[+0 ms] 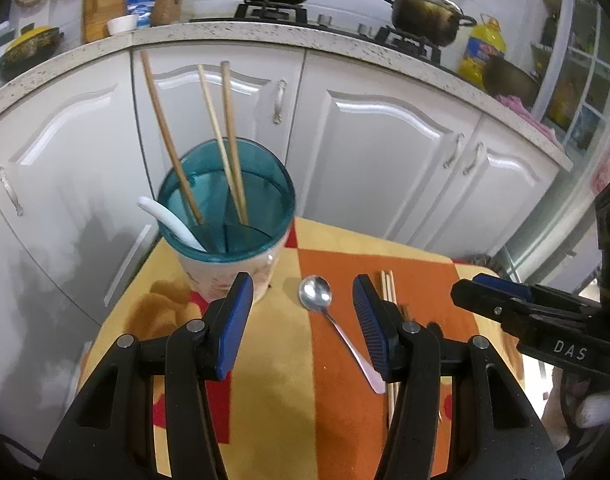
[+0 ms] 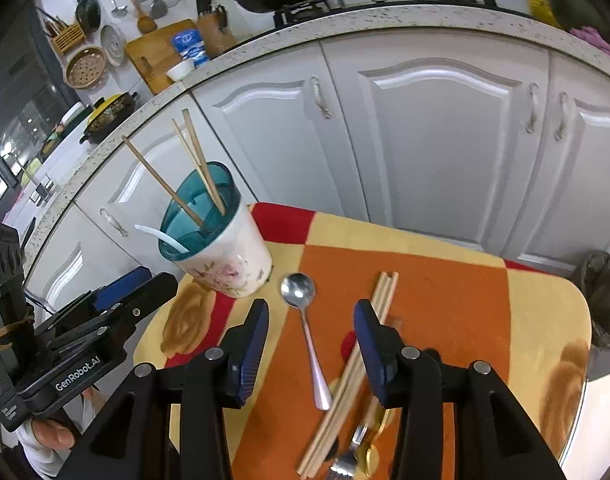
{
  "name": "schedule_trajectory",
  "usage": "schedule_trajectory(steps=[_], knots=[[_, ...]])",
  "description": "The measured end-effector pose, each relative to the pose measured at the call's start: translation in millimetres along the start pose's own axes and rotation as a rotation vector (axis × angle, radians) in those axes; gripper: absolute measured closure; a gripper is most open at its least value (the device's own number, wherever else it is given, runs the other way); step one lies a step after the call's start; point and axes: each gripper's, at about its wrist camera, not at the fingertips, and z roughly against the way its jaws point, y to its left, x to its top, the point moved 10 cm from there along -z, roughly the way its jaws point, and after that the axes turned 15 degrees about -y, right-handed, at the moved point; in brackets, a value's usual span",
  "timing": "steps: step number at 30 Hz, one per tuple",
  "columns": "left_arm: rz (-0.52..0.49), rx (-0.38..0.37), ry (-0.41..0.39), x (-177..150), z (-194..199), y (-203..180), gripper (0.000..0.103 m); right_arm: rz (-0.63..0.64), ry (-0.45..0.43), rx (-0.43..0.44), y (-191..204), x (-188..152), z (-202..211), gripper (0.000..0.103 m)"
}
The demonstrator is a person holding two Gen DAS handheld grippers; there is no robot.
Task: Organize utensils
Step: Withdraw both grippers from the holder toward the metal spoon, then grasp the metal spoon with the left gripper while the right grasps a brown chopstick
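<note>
Metal spoon (image 2: 305,332) lying on the table (image 2: 445,280) (patterned cloth).
Left hand-held gripper (image 1: 303,320) and right hand-held gripper (image 2: 311,344) both hover released, holding nothing.

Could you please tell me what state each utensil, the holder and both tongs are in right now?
Utensil holder: upright, holding three chopsticks and a white spoon.
Metal spoon: flat on the table.
Loose chopsticks: bundled on the table.
Fork: on the table.
Left tongs: open, empty.
Right tongs: open, empty.
</note>
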Motion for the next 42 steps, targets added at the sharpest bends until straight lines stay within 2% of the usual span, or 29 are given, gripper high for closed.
schedule_trajectory(steps=[7,12,19,24,30,35,39,42], knots=[[-0.017,-0.024,0.019,-12,-3,-11,0.052,-0.027,0.009,-0.042,-25,-15,12,0.060],[0.006,-0.049,0.065,-28,-8,-6,0.052,-0.040,0.037,-0.052,-35,-31,13,0.060],[0.028,-0.027,0.139,-58,-20,15,0.052,-0.055,0.095,-0.063,-48,-55,2,0.060],[0.037,-0.022,0.164,-68,-29,17,0.052,-0.057,0.130,-0.065,-55,-68,-4,0.060],[0.056,-0.024,0.183,-79,-44,19,0.052,-0.038,0.187,-0.105,-71,-87,-12,0.060],[0.137,-0.035,0.203,-86,-66,17,0.052,-0.056,0.211,-0.099,-77,-95,-16,0.060],[0.154,-0.022,0.216,-89,-77,14,0.052,-0.049,0.199,-0.061,-68,-88,-21,0.060],[0.155,-0.014,0.211,-89,-74,17,0.052,-0.015,0.190,-0.025,-52,-79,-30,0.068]])
